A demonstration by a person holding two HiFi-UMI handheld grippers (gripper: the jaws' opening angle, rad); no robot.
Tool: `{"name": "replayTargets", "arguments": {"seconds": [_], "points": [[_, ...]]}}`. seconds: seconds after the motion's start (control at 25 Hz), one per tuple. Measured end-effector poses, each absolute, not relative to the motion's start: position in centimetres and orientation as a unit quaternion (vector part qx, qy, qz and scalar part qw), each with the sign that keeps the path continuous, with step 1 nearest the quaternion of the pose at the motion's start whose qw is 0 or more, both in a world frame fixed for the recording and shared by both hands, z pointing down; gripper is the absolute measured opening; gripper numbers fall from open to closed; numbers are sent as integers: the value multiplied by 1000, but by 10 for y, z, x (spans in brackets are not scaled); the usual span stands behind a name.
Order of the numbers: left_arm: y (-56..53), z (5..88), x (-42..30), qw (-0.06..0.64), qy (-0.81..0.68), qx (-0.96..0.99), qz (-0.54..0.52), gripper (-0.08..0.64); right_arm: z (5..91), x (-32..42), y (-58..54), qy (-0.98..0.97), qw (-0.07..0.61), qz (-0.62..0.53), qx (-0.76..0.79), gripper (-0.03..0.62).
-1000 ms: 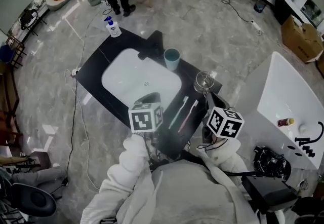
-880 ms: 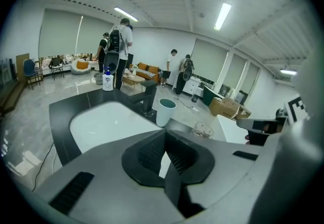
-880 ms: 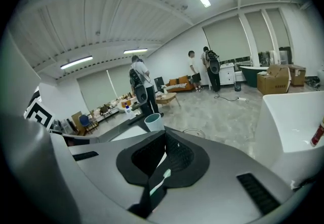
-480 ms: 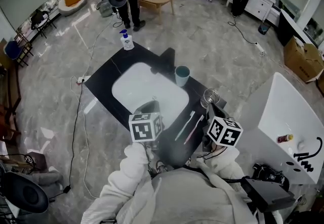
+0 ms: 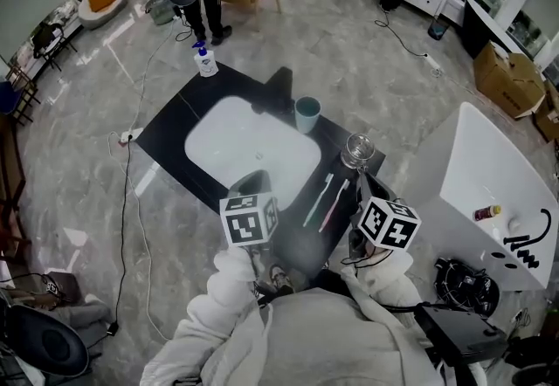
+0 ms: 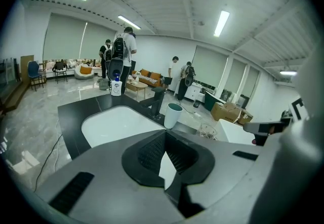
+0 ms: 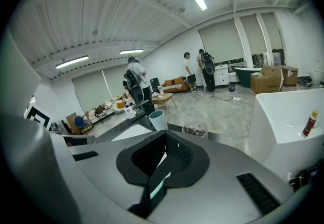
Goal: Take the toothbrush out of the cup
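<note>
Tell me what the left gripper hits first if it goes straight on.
Probably the white sink basin: the left gripper angles down over its near rim, with the cup farther back.

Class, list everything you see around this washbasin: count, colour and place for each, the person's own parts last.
black countertop: one, black, centre.
white sink basin: one, white, set in the countertop.
black tap: one, black, behind the basin.
teal plastic cup: one, teal, right of the tap.
clear drinking glass: one, clear, countertop's right corner.
slim toothbrushes: two, greenish and pinkish, lying side by side on the countertop, outside the cup.
pump bottle: one, white and blue, far-left corner.
white bathtub: one, white, far right.
left gripper: one, grey, shut, empty, near edge.
right gripper: one, grey, shut, empty, near edge.
</note>
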State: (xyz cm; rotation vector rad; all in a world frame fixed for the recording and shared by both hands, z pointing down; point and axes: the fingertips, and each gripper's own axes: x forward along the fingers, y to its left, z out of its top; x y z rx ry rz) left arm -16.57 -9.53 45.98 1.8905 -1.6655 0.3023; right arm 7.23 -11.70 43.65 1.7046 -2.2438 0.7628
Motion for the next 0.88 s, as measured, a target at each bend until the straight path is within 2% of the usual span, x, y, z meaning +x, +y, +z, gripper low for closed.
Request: {"name": "replayTargets", "arguments": {"seconds": [0.88], "points": [[-104,451,-131,283,-625,718,120,9,435,77,-128,-791,128,250,543,23]]}}
